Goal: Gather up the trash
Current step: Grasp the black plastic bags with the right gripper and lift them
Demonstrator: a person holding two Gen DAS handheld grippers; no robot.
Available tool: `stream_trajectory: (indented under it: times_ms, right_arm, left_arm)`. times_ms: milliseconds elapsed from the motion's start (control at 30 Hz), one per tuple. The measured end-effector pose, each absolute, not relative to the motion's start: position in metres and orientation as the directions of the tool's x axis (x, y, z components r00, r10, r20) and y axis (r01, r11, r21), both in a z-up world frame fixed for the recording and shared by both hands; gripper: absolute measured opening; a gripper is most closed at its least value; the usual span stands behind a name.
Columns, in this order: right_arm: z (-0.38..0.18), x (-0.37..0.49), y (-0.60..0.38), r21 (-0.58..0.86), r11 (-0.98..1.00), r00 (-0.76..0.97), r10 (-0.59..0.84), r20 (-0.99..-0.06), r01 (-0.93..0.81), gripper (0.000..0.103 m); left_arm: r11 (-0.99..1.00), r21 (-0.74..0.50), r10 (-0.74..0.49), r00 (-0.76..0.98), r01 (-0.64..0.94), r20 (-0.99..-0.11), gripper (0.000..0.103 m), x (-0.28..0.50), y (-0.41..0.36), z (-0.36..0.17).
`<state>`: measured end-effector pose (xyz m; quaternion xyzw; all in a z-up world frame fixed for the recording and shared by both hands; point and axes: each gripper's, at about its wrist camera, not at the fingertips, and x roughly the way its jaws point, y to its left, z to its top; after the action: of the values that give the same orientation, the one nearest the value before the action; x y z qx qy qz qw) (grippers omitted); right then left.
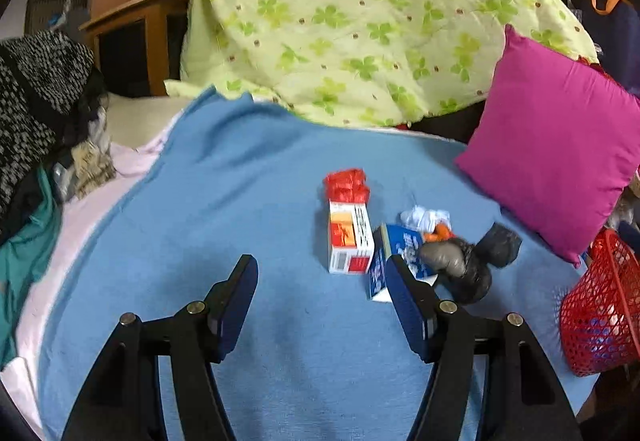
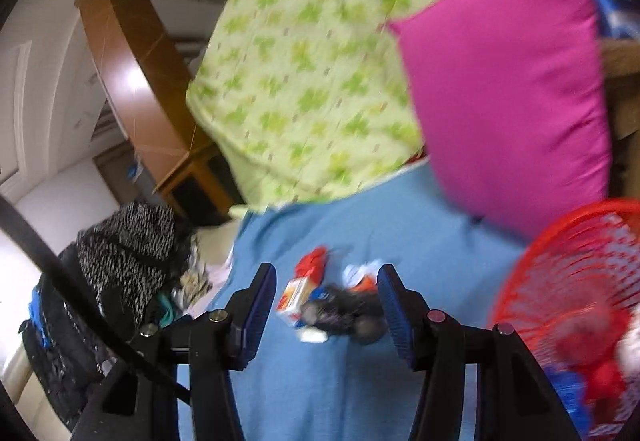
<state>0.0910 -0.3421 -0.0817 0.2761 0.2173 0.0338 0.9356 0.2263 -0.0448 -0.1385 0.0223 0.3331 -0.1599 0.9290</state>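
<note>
Trash lies in a small heap on the blue blanket: a white and orange carton, a red crumpled wrapper, a blue and white packet, a white and orange wad and a crumpled black plastic bag. My left gripper is open and empty, just short of the heap, its right finger beside the blue packet. My right gripper is open and empty above the same heap; the view is blurred, with the black bag and the carton between its fingers. A red mesh basket holds some trash.
The red basket stands at the bed's right edge. A magenta pillow leans behind the heap, with a green clover quilt piled at the back. Dark clothes and bags lie at the left. A wooden cabinet stands beyond.
</note>
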Motion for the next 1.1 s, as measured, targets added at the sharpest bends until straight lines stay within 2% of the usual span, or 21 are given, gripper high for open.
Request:
stream_trajectory:
  times_ms: [233, 367, 433, 500, 633, 767, 900, 933, 1000, 1033, 1100]
  right_arm:
    - [-0.155, 0.166, -0.322, 0.556, 0.822, 0.792, 0.253, -0.556, 0.128, 0.056]
    - [-0.181, 0.196, -0.32, 0.583, 0.8, 0.747, 0.3, -0.593, 0.141, 0.057]
    - [-0.187, 0.204, -0.317, 0.566, 0.813, 0.739, 0.297, -0.605, 0.136, 0.063]
    - [-0.189, 0.21, -0.309, 0.515, 0.851, 0.732, 0.289, -0.617, 0.098, 0.071]
    - [-0.197, 0.218, -0.295, 0.426, 0.905, 0.706, 0.3, -0.642, 0.003, 0.072]
    - [-0.215, 0.23, -0.285, 0.279, 0.96, 0.692, 0.212, -0.69, -0.016, 0.072]
    - [-0.222, 0.238, -0.278, 0.174, 0.984, 0.723, 0.146, -0.675, -0.036, 0.072]
    - [-0.224, 0.242, -0.279, 0.166, 0.986, 0.719, 0.136, -0.682, -0.03, 0.068]
    - [-0.227, 0.245, -0.284, 0.191, 0.982, 0.709, 0.14, -0.691, -0.008, 0.047]
    - [-0.226, 0.245, -0.287, 0.198, 0.98, 0.711, 0.137, -0.69, 0.002, 0.042]
    - [-0.218, 0.239, -0.295, 0.232, 0.972, 0.726, 0.144, -0.672, 0.022, 0.039]
  left_arm:
    - [0.907, -0.107, -0.362, 0.626, 0.407, -0.691, 0.067, 0.24, -0.066, -0.174]
    - [0.892, -0.132, -0.39, 0.59, 0.432, -0.707, 0.067, 0.248, -0.072, -0.183]
    - [0.889, -0.152, -0.4, 0.57, 0.433, -0.718, 0.067, 0.254, -0.071, -0.187]
    - [0.89, -0.161, -0.399, 0.557, 0.426, -0.728, 0.067, 0.26, -0.068, -0.191]
    - [0.901, -0.166, -0.383, 0.558, 0.4, -0.736, 0.067, 0.269, -0.054, -0.194]
    - [0.9, -0.173, -0.388, 0.553, 0.4, -0.737, 0.067, 0.274, -0.049, -0.195]
    - [0.881, -0.165, -0.409, 0.539, 0.444, -0.736, 0.067, 0.272, -0.058, -0.196]
    - [0.874, -0.165, -0.418, 0.535, 0.457, -0.734, 0.067, 0.272, -0.062, -0.196]
    - [0.862, -0.171, -0.438, 0.53, 0.477, -0.726, 0.067, 0.271, -0.067, -0.195]
    - [0.856, -0.18, -0.451, 0.528, 0.485, -0.719, 0.067, 0.271, -0.069, -0.194]
    - [0.841, -0.209, -0.483, 0.517, 0.5, -0.706, 0.067, 0.27, -0.074, -0.193]
